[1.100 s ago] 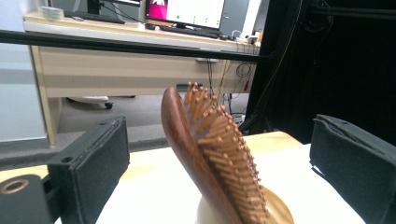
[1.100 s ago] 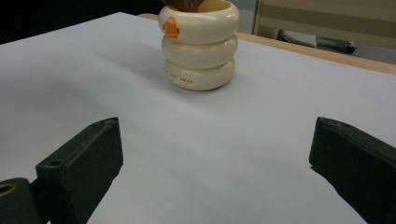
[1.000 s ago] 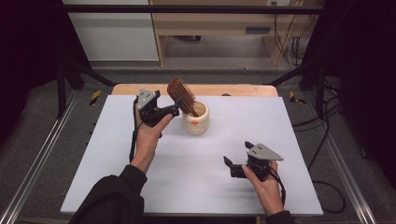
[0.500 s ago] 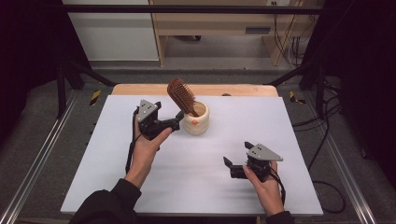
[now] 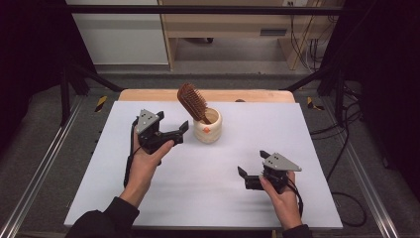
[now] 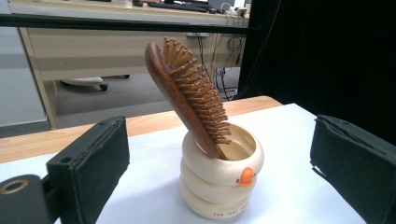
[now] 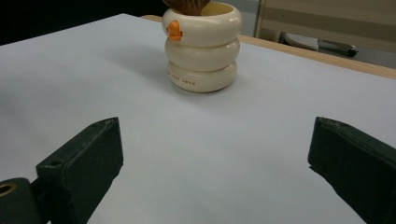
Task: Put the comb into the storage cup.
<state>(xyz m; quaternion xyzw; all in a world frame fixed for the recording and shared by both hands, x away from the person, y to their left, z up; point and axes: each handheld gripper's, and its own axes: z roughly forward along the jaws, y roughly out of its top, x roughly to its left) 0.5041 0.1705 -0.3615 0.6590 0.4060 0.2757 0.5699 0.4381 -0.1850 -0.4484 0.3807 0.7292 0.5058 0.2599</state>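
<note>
A cream ringed cup [image 5: 208, 130] with an orange duck mark stands at the back middle of the white table top [image 5: 208, 198]. A brown wooden hairbrush [image 5: 191, 101] stands in it handle down, with its head leaning left. My left gripper [image 5: 177, 133] is open just left of the cup and holds nothing. In the left gripper view the cup [image 6: 219, 179] and the brush [image 6: 187, 93] sit between its black pads [image 6: 91, 163], apart from both. My right gripper [image 5: 252, 164] is open at the front right and low over the table. The cup [image 7: 201, 46] is well beyond its pads [image 7: 81, 163].
A wooden strip [image 5: 148, 94] runs along the table's far edge. Beyond it are a floor and a wooden desk [image 5: 233, 25]. Metal frame rails [image 5: 39, 168] run along both sides, and cables [image 5: 341, 148] trail at the right.
My left gripper has drawn back from the cup toward the person and dropped lower. The brush stays in the cup. The right gripper has not moved.
</note>
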